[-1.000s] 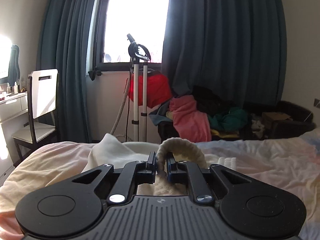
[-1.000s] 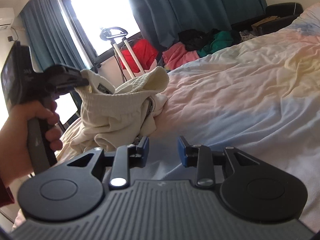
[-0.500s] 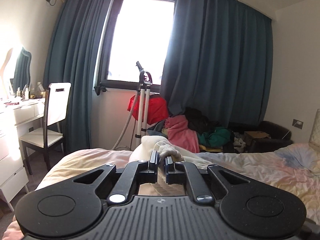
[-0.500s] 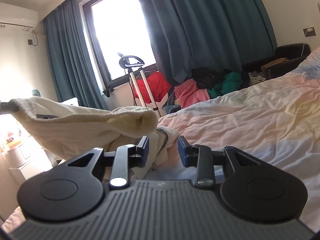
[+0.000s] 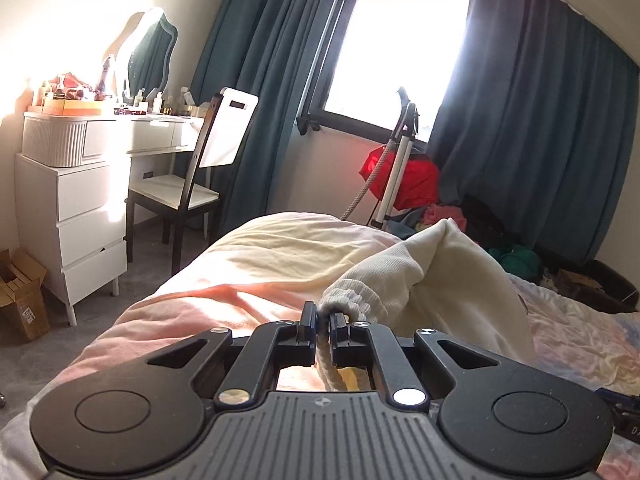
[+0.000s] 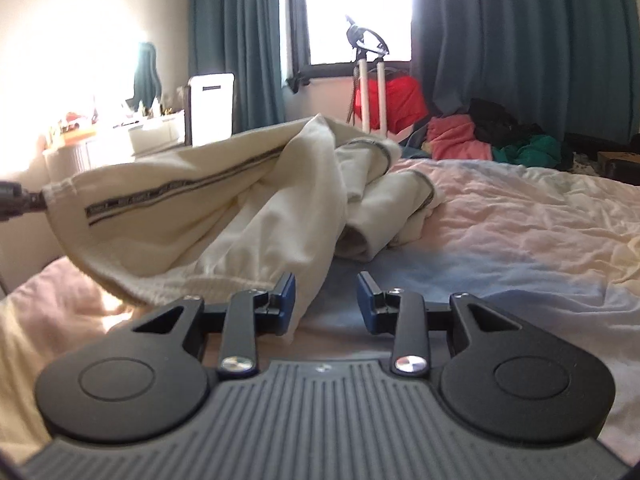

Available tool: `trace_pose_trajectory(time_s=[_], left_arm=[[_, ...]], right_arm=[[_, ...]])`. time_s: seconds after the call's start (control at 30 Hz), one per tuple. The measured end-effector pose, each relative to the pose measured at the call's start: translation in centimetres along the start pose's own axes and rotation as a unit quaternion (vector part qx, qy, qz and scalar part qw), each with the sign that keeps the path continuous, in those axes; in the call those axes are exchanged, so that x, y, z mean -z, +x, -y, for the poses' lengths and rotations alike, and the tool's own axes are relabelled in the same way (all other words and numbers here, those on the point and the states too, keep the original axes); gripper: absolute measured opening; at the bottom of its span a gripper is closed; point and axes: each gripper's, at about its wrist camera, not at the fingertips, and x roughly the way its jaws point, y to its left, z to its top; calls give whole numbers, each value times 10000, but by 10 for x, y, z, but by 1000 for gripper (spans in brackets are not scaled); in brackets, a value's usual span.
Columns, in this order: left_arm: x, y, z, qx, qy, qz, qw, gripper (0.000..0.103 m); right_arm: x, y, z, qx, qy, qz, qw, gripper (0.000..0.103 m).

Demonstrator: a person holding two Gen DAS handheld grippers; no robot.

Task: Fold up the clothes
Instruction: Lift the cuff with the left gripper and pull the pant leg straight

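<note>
A cream garment (image 6: 208, 224) with a ribbed elastic hem lies partly lifted over the bed (image 6: 500, 216). My left gripper (image 5: 322, 326) is shut on its ribbed hem (image 5: 348, 300) and holds that edge up; the cloth (image 5: 440, 276) drapes away to the right. In the right wrist view the left gripper's tip (image 6: 16, 200) shows at the far left, pulling the garment taut. My right gripper (image 6: 326, 300) is open and empty, low over the bed, its left finger (image 6: 285, 300) just beside the hanging cloth.
A white dresser (image 5: 76, 208) and a chair (image 5: 188, 184) stand left of the bed. A garment steamer (image 6: 370, 80) and a pile of clothes (image 6: 480, 136) sit under the window by the teal curtains. A cardboard box (image 5: 20, 300) is on the floor.
My left gripper has swung left and lower with the hem, stretching the garment out. My right gripper has dropped closer to the bed beside the cloth, still open.
</note>
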Motion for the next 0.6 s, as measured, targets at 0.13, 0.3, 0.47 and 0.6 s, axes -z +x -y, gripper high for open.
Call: trace_pose_trajectory(time_s=[0.13,0.3,0.47,0.6], left_arm=[[3,9,-2,-121,35,76,9999,8],[6,29,8,-362,-70,35,9993,9],[2,39,2,-332,-252,-30,9991,10],[1,41,2,-277,-263,-118,9992,10]], right_arm=[[12,30,-22,-234,-384,-456,9979,46],[23,55,-26,-316,-518,-878,9943,46],[19,69,-12,-54,-264,-761,9967,46],[18,79,-12,-80,-249,-702,9972,26]])
